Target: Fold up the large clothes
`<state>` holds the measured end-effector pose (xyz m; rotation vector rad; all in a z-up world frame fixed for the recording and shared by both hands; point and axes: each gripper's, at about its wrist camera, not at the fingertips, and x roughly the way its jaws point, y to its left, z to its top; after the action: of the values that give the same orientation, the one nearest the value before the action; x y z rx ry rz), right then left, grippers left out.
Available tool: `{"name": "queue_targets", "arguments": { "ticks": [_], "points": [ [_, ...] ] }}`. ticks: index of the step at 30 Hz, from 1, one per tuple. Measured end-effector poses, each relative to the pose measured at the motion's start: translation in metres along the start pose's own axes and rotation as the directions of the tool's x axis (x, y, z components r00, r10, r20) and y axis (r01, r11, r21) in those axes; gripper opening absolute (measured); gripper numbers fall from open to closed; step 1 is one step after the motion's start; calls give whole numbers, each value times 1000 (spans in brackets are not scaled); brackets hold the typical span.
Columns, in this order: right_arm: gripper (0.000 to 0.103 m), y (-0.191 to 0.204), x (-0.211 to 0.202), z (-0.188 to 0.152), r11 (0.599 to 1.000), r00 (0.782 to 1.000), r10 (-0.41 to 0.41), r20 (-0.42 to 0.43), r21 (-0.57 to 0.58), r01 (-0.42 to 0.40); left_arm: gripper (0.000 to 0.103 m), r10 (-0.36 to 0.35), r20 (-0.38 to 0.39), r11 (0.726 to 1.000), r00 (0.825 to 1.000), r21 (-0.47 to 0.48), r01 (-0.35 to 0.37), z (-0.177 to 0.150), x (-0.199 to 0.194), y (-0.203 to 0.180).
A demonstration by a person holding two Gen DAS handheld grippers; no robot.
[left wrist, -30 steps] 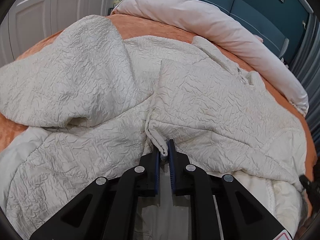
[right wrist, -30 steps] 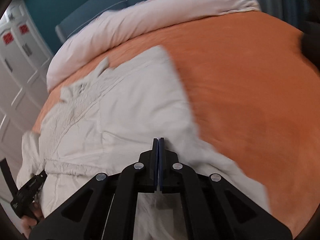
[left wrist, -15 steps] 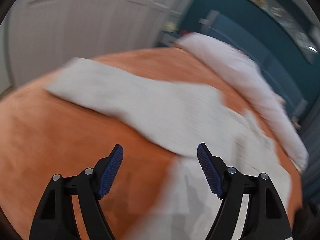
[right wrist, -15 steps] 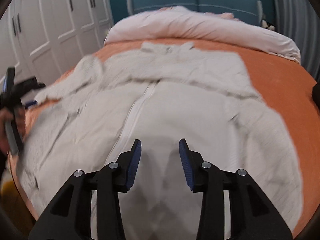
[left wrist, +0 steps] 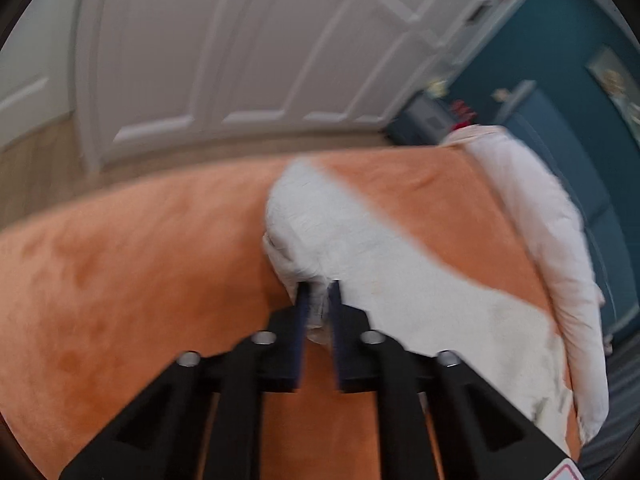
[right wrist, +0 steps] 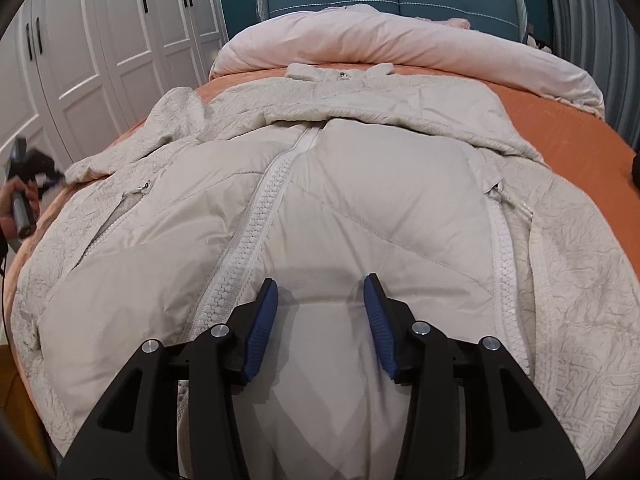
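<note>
While right gripper [right wrist: 320, 312] gapes, left gripper [left wrist: 319, 308] pinches crinkled sleeve [left wrist: 320, 232].

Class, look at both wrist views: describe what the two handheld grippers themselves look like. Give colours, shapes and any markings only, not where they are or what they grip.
The left gripper and the right gripper match: matte black angular arms with triangular cut-outs, silver round bolt heads at the joints, and two flat fingers faced with ribbed blue pads. A white label with a red edge shows at the left gripper's lower corner. No cables or sleeves are visible.
</note>
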<state>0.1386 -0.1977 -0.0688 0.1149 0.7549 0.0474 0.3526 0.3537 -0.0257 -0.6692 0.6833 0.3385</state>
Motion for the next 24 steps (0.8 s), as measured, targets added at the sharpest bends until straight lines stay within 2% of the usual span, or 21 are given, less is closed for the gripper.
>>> {"name": "queue_targets", "arguments": {
  "ticks": [1, 3, 5, 6, 7, 8, 10, 11, 12, 13, 14, 15, 16, 18, 21, 24],
  "points": [
    [43, 0, 0, 0, 1000, 1000, 1, 1, 1, -1, 3, -27, 28, 999, 999, 43, 26, 3, -13, -17],
    [44, -1, 0, -1, 1000, 1000, 6, 5, 4, -6, 2, -131, 79, 980, 988, 159, 118, 3, -47, -72],
    [44, -2, -1, -1, 1000, 1000, 12, 8, 9, -12, 1, -266, 99, 935, 959, 269, 232, -7, -88, -136],
    [44, -2, -1, -1, 1000, 1000, 16, 8, 11, -16, 1, -335, 85, 906, 938, 303, 296, -16, -103, -165],
    [44, -2, -1, -1, 1000, 1000, 20, 9, 14, -20, 1, -399, 63, 874, 915, 330, 358, -29, -118, -193],
    [45, -3, -2, -1, 1000, 1000, 26, 9, 17, -26, 2, -468, 14, 826, 884, 364, 431, -52, -133, -231],
    [46, -3, -2, -1, 999, 999, 34, 11, 20, -34, 7, -531, -104, 752, 841, 399, 525, -101, -143, -287],
    [48, -3, -3, -1, 999, 999, 41, 13, 23, -42, 9, -537, -147, 731, 831, 411, 545, -123, -143, -303],
    [49, -4, -4, -1, 998, 999, 50, 15, 26, -51, 18, -529, -196, 713, 826, 426, 557, -150, -138, -318],
    [50, -4, -5, -1, 998, 998, 56, 16, 29, -56, 23, -504, -248, 701, 827, 441, 560, -178, -132, -330],
    [51, -6, -6, -1, 997, 998, 67, 20, 37, -68, 38, -448, -318, 693, 835, 467, 549, -217, -121, -340],
    [52, -8, -7, -1, 996, 996, 80, 24, 45, -81, 52, -402, -373, 682, 837, 488, 545, -248, -111, -343],
    [54, -9, -8, -1, 994, 995, 92, 27, 51, -93, 53, -364, -405, 675, 839, 506, 537, -275, -103, -339],
    [60, -13, -11, -2, 989, 991, 131, 38, 68, -134, 54, -317, -410, 664, 855, 548, 509, -305, -98, -327],
    [66, -14, -14, -1, 984, 987, 157, 44, 72, -160, 56, -297, -376, 650, 878, 594, 474, -309, -98, -309],
    [66, -14, -19, 4, 985, 989, 144, 34, 93, -147, 60, -298, -299, 670, 907, 611, 422, -277, -100, -290]
  ]
}}
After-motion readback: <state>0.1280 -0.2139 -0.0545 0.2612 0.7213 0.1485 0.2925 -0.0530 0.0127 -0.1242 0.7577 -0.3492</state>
